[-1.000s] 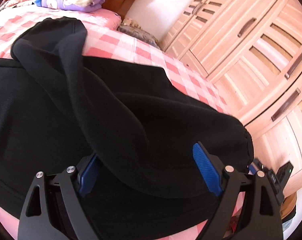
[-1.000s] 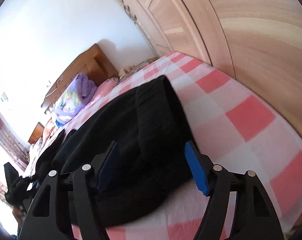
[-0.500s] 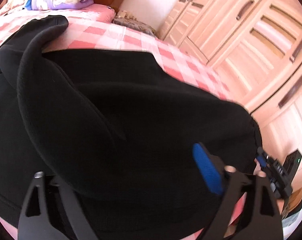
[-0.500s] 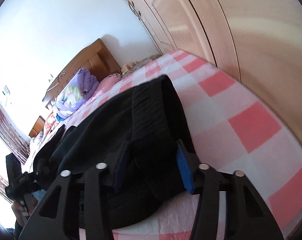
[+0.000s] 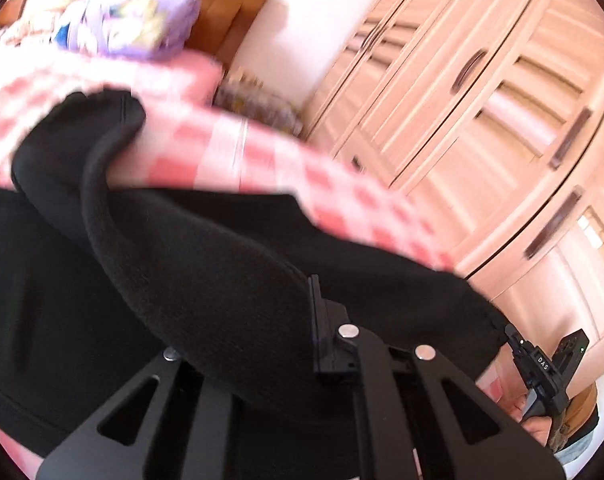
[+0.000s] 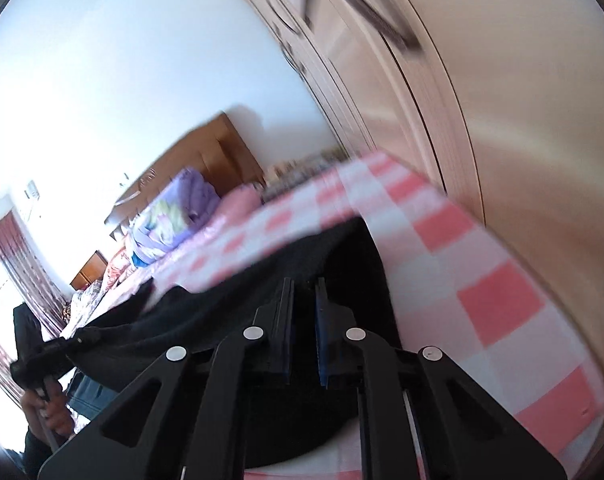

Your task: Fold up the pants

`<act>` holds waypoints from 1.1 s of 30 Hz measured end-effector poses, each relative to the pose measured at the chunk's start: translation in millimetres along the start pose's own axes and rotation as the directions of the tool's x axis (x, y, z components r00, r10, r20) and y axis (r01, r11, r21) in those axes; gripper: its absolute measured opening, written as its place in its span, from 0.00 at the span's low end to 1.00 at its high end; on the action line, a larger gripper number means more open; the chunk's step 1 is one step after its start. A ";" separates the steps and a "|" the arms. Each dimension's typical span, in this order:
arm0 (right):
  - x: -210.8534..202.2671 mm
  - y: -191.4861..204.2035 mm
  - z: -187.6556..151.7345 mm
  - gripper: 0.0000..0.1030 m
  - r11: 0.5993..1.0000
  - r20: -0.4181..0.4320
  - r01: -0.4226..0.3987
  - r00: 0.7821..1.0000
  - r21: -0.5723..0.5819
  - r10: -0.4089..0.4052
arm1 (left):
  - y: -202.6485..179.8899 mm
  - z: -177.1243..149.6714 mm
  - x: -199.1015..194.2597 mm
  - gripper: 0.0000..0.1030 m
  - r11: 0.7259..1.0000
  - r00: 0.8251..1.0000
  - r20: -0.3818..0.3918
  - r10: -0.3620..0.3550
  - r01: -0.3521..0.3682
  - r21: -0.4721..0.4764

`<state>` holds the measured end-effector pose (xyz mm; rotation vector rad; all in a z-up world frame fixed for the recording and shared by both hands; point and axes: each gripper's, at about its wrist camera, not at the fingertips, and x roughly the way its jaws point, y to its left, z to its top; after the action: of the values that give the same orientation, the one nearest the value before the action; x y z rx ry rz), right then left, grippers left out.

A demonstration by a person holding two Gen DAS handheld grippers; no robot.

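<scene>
Black pants lie across a pink checked bed, one leg trailing toward the pillows. My left gripper has its jaws closing tight on a thick fold of the pants; cloth drapes over its left finger and hides it. My right gripper has its blue pads closing to a narrow slit on the pants' edge near the bed's right side. The right gripper also shows at the pants' far right end in the left wrist view. Both views are blurred.
A light wooden wardrobe runs close along the bed's right side. A purple folded quilt and a wooden headboard are at the far end. A person's hand holds the other gripper at lower left.
Both grippers went from wide open around the pants to closed on the cloth. Both have risen, and the gripped fabric lifts with them.
</scene>
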<state>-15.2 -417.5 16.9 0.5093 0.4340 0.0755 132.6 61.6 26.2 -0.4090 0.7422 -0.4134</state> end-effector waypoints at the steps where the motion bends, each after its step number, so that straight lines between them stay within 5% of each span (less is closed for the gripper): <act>1: -9.6 5.5 4.1 0.10 1.000 0.020 -0.012 1.000 -0.011 0.012 | 0.6 4.0 -10.3 0.07 0.999 1.000 0.004 -0.030 0.030 -0.010; 4: -22.1 12.7 5.9 0.10 0.999 0.018 -0.021 1.000 -0.035 0.022 | 4.3 -0.4 -23.3 0.07 0.998 0.998 -0.015 -0.057 0.056 -0.020; 8: -16.9 3.6 -19.2 0.10 0.998 -0.076 0.032 0.997 -0.047 -0.036 | 10.2 -33.7 -11.9 0.08 0.999 0.993 -0.113 0.026 -0.020 0.047; 12: -6.4 -23.1 -47.3 0.10 0.997 -0.157 0.079 0.985 0.009 -0.076 | 19.5 -68.8 13.9 0.08 0.991 0.969 -0.220 0.112 -0.091 0.102; 27: -11.5 -12.6 -38.9 0.10 0.997 -0.104 0.078 0.991 -0.013 -0.079 | 20.5 -66.7 15.3 0.11 0.993 0.977 -0.192 0.094 -0.077 0.094; 33: 3.9 -25.6 -52.8 0.13 0.987 -0.178 0.159 0.971 -0.030 -0.162 | 28.8 -74.8 19.3 0.16 0.993 0.976 -0.202 0.075 -0.056 0.101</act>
<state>-34.8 -415.0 -38.4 0.4517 0.6499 -0.0311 98.0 60.8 -48.7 -0.2535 0.9310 -0.4311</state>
